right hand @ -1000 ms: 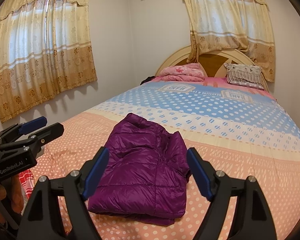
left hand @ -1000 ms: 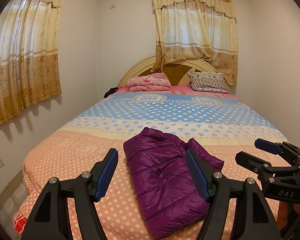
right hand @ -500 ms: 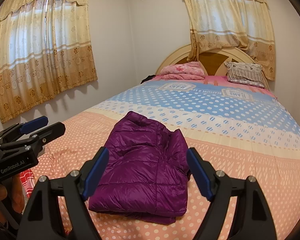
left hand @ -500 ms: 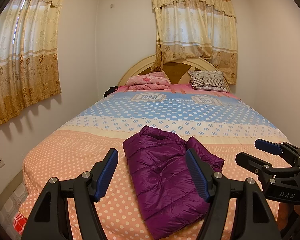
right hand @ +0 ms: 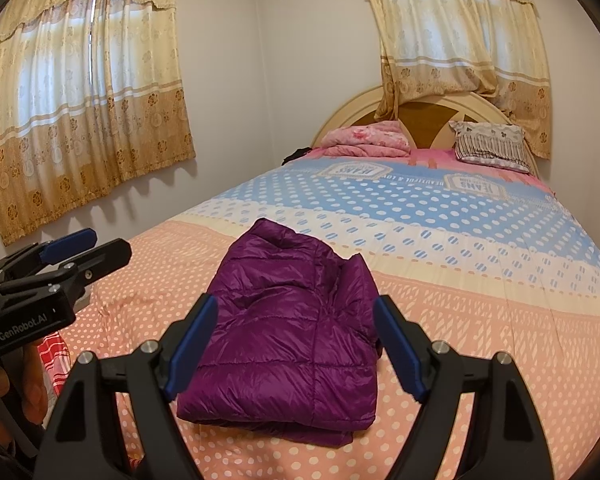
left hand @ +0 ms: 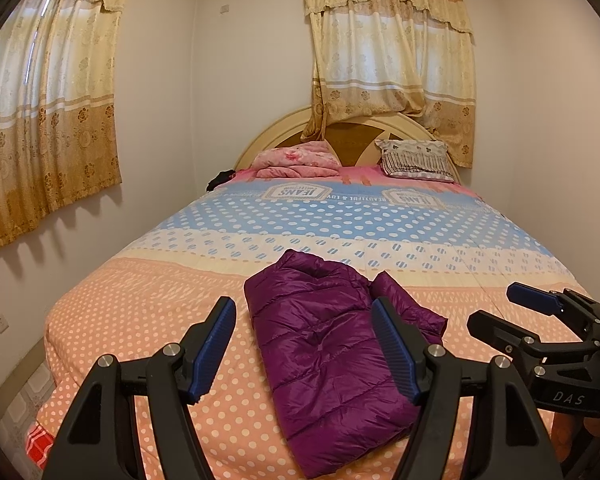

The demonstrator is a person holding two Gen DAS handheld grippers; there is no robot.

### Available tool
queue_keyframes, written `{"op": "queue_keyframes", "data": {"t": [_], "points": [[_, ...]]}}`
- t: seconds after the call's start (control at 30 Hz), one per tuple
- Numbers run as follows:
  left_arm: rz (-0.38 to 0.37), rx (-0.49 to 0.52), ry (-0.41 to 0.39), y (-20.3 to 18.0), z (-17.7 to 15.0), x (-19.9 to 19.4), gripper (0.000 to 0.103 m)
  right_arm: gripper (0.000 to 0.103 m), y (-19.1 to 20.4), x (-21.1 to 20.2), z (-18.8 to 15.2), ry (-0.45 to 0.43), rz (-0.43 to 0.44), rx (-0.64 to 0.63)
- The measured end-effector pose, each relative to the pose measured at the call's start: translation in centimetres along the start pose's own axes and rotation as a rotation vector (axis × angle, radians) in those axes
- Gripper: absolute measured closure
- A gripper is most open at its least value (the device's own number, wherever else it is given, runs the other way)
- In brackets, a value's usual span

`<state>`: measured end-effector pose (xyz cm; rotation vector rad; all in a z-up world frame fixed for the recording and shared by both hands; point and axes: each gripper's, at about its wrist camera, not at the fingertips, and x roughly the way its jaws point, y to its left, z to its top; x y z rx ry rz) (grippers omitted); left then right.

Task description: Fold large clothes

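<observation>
A purple puffer jacket [left hand: 324, 340] lies folded into a compact bundle on the near, orange dotted part of the bed; it also shows in the right wrist view [right hand: 288, 332]. My left gripper [left hand: 304, 344] is open and empty, held above the bed's near end, just short of the jacket. My right gripper [right hand: 296, 352] is open and empty, also short of the jacket. The right gripper shows at the right edge of the left wrist view [left hand: 512, 312], and the left gripper shows at the left edge of the right wrist view [right hand: 92, 244].
The bed [left hand: 140, 312] has an orange, cream and blue dotted cover. A pink folded blanket [left hand: 296, 160] and a patterned pillow [left hand: 416, 158] lie by the headboard. Curtained windows are on the left wall and behind the bed. A wall runs close along the bed's left side.
Almost nothing has changed. Both grippers stay open and hover in about the same place, with only a slight drift of the views. The jacket has not moved.
</observation>
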<state>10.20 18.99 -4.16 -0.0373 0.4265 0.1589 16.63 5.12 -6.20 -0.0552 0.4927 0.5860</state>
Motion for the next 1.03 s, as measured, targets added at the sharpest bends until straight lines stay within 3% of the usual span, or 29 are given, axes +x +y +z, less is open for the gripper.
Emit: {"op": "queue_keyframes", "data": {"t": [0.5, 0.8, 1.03], "points": [[-0.016, -0.022, 0.006, 0.08, -0.05, 0.20, 0.027, 0.021, -0.06, 0.08, -0.34, 0.006, 0.000, -0.001], [0.019, 0.010, -0.017, -0.27, -0.24, 0.17, 0.016, 0.021, -0.13, 0.02, -0.64, 0.018, 0.000, -0.001], [0.026, 0.004, -0.039, 0.05, -0.35, 0.10, 0.015, 0.021, -0.31, -0.01, -0.82, 0.022, 0.001, 0.002]]}}
